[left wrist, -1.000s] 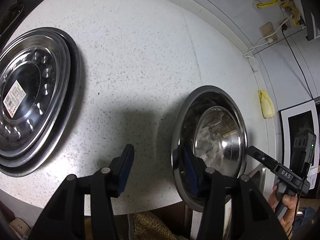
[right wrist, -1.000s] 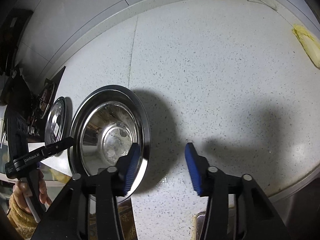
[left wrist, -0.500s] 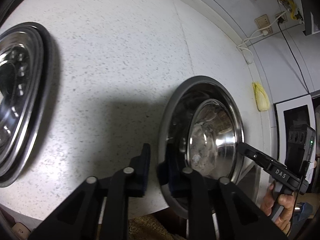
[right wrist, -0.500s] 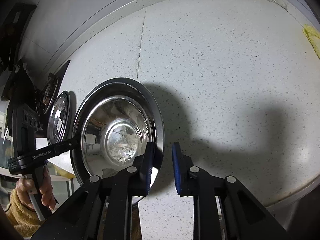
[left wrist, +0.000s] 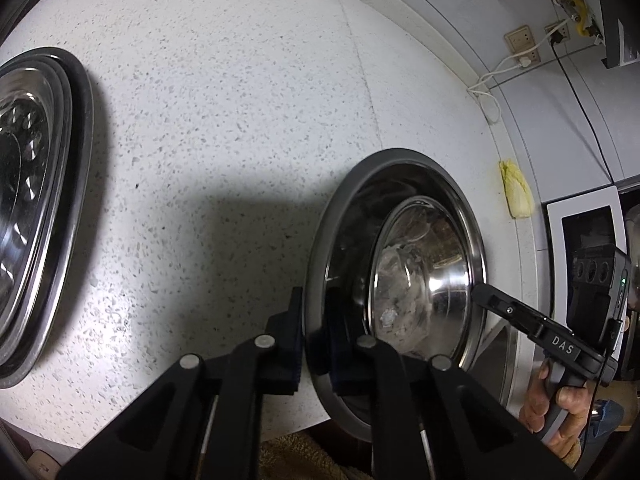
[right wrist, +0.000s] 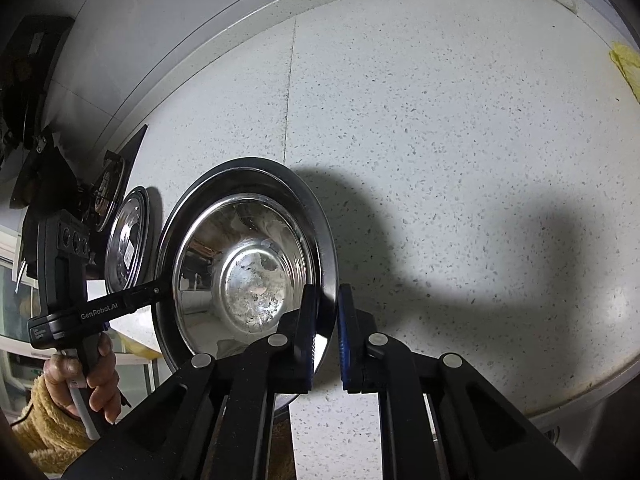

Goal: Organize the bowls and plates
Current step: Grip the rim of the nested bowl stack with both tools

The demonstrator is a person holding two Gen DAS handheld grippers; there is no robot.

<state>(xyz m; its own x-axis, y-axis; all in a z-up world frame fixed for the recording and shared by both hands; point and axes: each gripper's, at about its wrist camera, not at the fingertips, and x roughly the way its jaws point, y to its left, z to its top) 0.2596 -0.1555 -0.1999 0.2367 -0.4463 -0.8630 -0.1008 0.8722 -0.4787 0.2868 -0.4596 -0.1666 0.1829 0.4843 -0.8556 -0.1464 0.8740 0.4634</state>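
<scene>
A shiny steel bowl point(left wrist: 420, 272) sits at the near edge of the speckled white counter point(left wrist: 240, 120). My left gripper point(left wrist: 314, 340) is shut on the bowl's left rim. In the right wrist view the same bowl point(right wrist: 248, 276) fills the lower left, and my right gripper point(right wrist: 326, 332) is shut on its right rim. A stack of steel plates point(left wrist: 32, 208) lies on the counter to the left of the bowl; it also shows small in the right wrist view point(right wrist: 128, 240).
A yellow scrap point(left wrist: 516, 196) lies near the wall at the counter's right end. Wall sockets with a white cable point(left wrist: 520, 52) are above it. A stove burner point(right wrist: 106, 188) sits beyond the plates. The counter's front edge runs just under both grippers.
Both grippers were open beside the bowl's rim a second ago. They have closed on opposite sides of the rim, and the views have shifted slightly.
</scene>
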